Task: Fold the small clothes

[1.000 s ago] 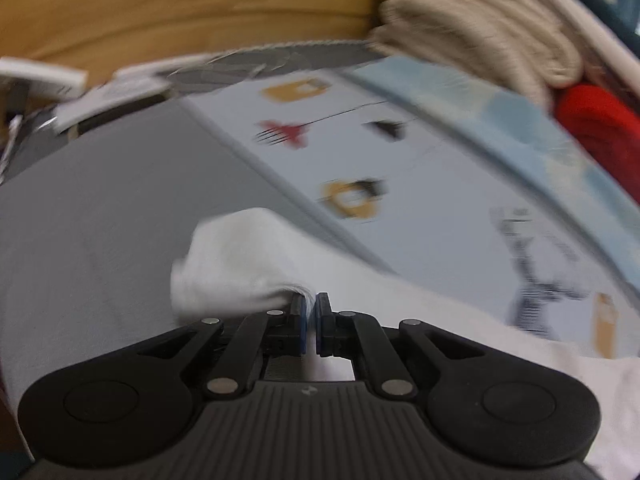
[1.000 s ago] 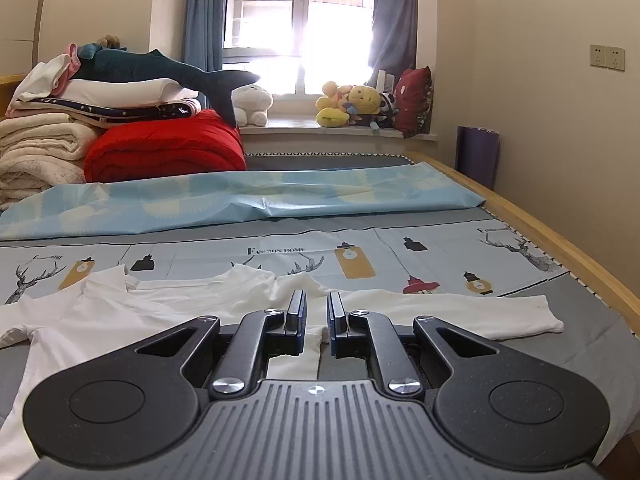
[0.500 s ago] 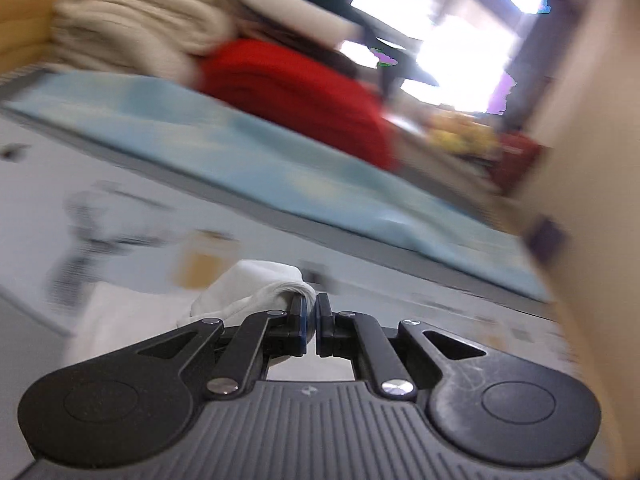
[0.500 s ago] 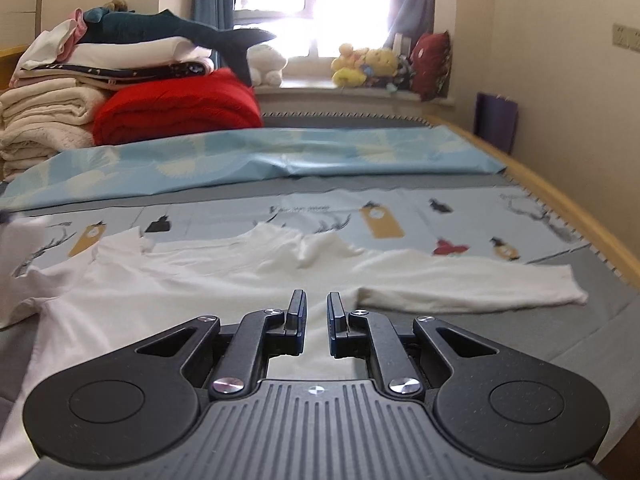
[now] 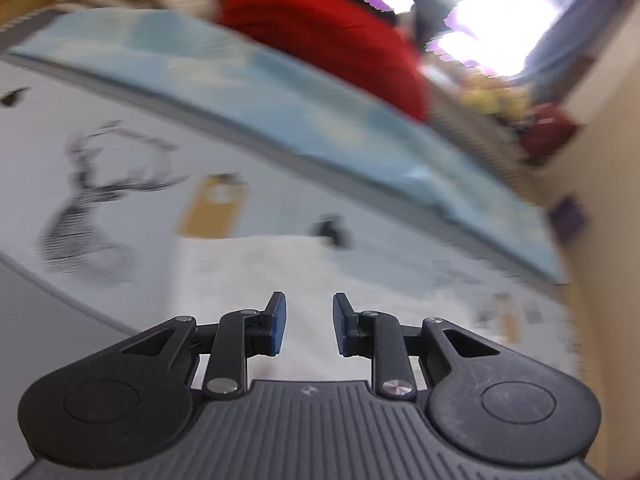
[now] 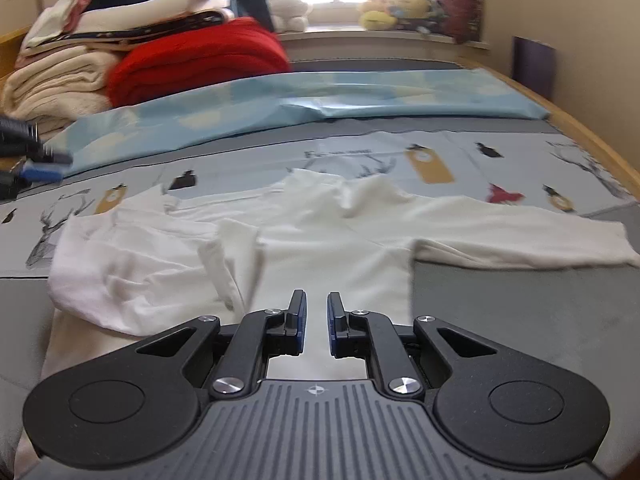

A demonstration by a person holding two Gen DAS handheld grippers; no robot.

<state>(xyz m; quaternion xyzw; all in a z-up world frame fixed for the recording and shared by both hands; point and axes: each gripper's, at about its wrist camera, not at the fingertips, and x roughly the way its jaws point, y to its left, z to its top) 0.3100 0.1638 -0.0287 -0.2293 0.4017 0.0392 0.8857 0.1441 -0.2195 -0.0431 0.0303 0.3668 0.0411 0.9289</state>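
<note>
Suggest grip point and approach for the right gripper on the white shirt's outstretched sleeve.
Probably the cuff end of the outstretched sleeve of the white shirt, approached from the shirt's right side. It lies flat on the grey sheet, so the open right gripper can pinch its edge. The other sleeve already lies folded across the body.

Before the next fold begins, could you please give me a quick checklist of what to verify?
1. Left gripper released: ok, jaws apart, nothing between them.
2. Right gripper free: ok, jaws slightly apart, empty, over the white shirt.
3. Left sleeve folded in: ok, it lies across the body, though rumpled.
4. Right sleeve folded: not ok, it lies stretched out on the bed sheet.
5. Shirt body flat: not ok, wrinkles near the collar.
6. Bottom hem position: cannot tell, hidden behind the right gripper.
</note>
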